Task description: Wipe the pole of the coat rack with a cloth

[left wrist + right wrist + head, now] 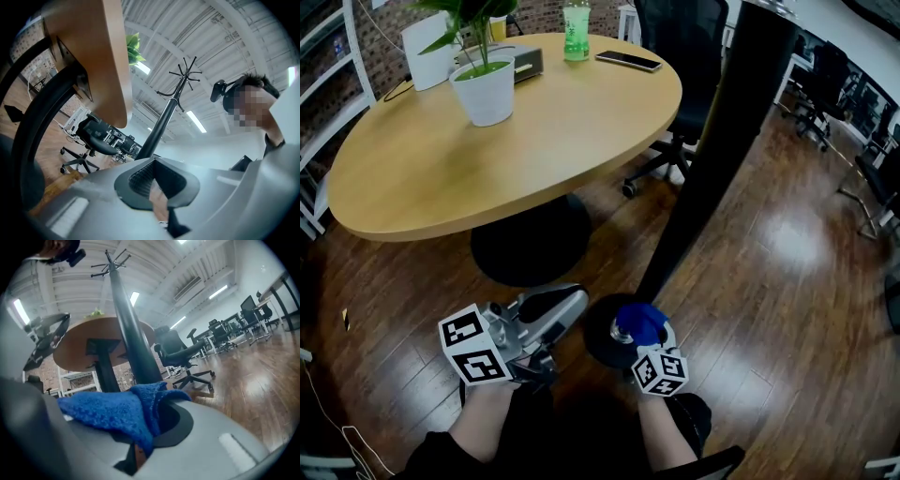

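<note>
The coat rack's black pole (712,159) slants from the upper right down to its round base (602,339) on the wooden floor. My right gripper (639,333) sits low beside the foot of the pole, shut on a blue cloth (643,321). In the right gripper view the cloth (110,411) drapes over the jaws, with the pole (131,341) rising just behind it. My left gripper (561,312) is left of the base, shut with nothing in it. From the left gripper view the pole (161,125) and its hooks show against the ceiling.
A round wooden table (422,178) on a black pedestal (530,242) stands to the left, close to the pole. It carries a white plant pot (486,92), a green bottle (576,30) and a phone (628,60). A black office chair (686,66) is behind the pole.
</note>
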The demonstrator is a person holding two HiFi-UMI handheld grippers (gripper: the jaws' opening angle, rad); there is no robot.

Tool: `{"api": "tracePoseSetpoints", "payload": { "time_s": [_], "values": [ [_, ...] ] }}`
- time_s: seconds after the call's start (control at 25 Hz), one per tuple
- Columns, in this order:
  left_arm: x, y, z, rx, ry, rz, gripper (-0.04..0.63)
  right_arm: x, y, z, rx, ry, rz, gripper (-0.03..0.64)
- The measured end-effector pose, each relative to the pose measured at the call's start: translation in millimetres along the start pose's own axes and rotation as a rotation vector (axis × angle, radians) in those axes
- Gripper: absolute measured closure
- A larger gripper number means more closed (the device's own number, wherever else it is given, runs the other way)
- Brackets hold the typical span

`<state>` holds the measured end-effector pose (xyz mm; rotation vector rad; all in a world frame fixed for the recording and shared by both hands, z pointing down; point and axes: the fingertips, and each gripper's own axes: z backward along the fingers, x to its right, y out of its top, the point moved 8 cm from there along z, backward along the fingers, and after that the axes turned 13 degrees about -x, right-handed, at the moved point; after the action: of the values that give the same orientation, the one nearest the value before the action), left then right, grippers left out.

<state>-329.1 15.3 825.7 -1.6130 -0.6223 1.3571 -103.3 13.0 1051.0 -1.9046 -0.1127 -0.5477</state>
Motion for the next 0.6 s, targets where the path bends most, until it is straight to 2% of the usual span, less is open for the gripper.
{"api": "tracePoseSetpoints", "payload": {
  "time_s": [0.12, 0.28, 0.44, 0.6],
  "values": [
    [1, 4, 4, 0.008, -0.003, -0.006, 0.591, -16, 37, 15, 0.125, 0.050, -0.019, 0.592],
    [2, 13, 6, 0.034, -0.019, -0.019, 0.591, -29, 117, 42, 0.324, 0.056, 0.010, 0.592],
    [7, 25, 7, 0.061, -0.033, -0.035, 0.591, -49, 211, 61, 0.491, 0.105, 0.115, 0.592],
    [18, 40, 12, 0.088, -0.035, -0.061, 0.591, -72, 292, 80, 0.613, 0.133, 0.214, 0.592]
  ]
}}
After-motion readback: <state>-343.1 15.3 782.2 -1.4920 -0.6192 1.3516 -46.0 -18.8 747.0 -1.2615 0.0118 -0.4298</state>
